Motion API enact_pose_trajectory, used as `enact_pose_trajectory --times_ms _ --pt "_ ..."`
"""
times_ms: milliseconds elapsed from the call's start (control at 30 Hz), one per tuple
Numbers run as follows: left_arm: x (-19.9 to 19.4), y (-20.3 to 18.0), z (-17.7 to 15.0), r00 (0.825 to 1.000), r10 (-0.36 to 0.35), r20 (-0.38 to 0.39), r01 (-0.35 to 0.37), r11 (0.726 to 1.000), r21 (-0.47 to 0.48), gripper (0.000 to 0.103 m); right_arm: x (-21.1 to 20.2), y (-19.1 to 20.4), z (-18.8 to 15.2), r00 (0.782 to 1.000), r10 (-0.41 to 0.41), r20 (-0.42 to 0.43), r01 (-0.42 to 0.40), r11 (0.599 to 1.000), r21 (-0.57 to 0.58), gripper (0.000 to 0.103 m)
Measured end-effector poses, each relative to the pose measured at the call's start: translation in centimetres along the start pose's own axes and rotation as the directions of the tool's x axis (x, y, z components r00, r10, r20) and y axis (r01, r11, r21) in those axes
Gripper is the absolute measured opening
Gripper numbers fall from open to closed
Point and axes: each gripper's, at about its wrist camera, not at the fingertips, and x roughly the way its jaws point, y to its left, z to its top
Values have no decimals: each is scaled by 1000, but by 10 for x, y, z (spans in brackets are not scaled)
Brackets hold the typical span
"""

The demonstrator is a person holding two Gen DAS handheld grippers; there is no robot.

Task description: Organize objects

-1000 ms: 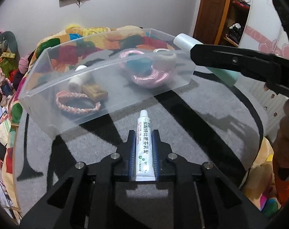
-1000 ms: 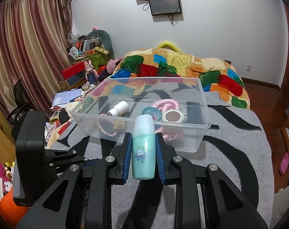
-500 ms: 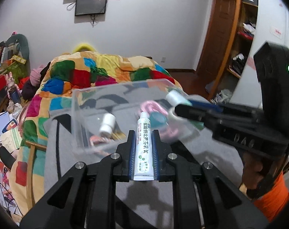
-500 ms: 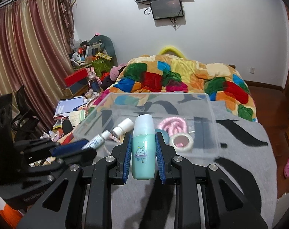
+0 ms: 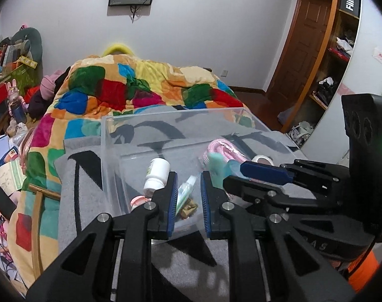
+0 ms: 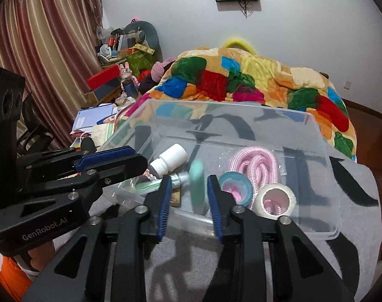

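Released on both sides. A moment ago clamped a white tube in the left gripper (image 5: 188, 178) and a green bottle in the right gripper (image 6: 188, 180); now holds neither. Left jaws parted to a middling gap and bare. Right jaws spread wide and bare.

Tube (image 5: 184, 193) seen straight ahead through the left jaws' gap, lying below them inside the clear box (image 5: 165, 115), just beside a white pill bottle (image 5: 157, 173) ahead and to the left. Green bottle (image 6: 197, 188) seen between and beyond the right jaws, smeared by motion, so probably dropping or only just landed; cannot tell if settled. Further right of those jaws: a blue tape roll (image 6: 232, 183), a coil of pink rope (image 6: 253, 166) and a white tape roll (image 6: 275, 200), all inside the box.

Means two more things put away; for this pair, only the pull-back left, judging by the open jaws.

Edges: near wall of the box directly under both sets of jaws, tips reaching over its rim. Grippers side by side and close, each showing at the other's flank, so little spare room sideways between them. Open room upward and backward over the grey striped blanket (image 6: 354, 251). Safest to lift clear of the rim first, then draw back, to avoid hooking the light box and dragging it.
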Motion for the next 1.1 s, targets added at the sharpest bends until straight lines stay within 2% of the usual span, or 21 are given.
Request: enact_pose_trajectory --times_ms 233,333,500,567,600,767,867,1100 --pt "-23 -14 -8 999 13 51 -15 999 45 17 -30 5 -7 998 -7 55 8 1000 -30 28" --pt "-30 -20 -15 997 24 75 -28 998 57 30 -45 8 -14 996 -11 86 15 999 -39 32" --pt "-41 -27 -27 990 44 130 -53 997 61 54 -69 12 -31 985 -41 166 50 998 -49 60" --pt "-44 -29 -32 989 40 143 -49 997 60 66 -75 12 -37 980 -57 188 68 996 -51 67" --pt "-45 -30 -35 988 40 149 -49 997 62 68 -77 13 -40 979 -64 195 75 996 -51 72" --pt "-45 -30 -48 984 57 170 -65 997 39 85 -80 6 -52 973 -93 211 102 994 -34 82" --pt "-42 -26 -53 984 49 169 -51 999 9 88 -78 -1 -57 974 -104 203 110 994 -21 83" --pt "-37 -25 -62 983 80 163 -80 997 -2 88 -72 -8 -65 977 -107 184 109 994 -4 83"
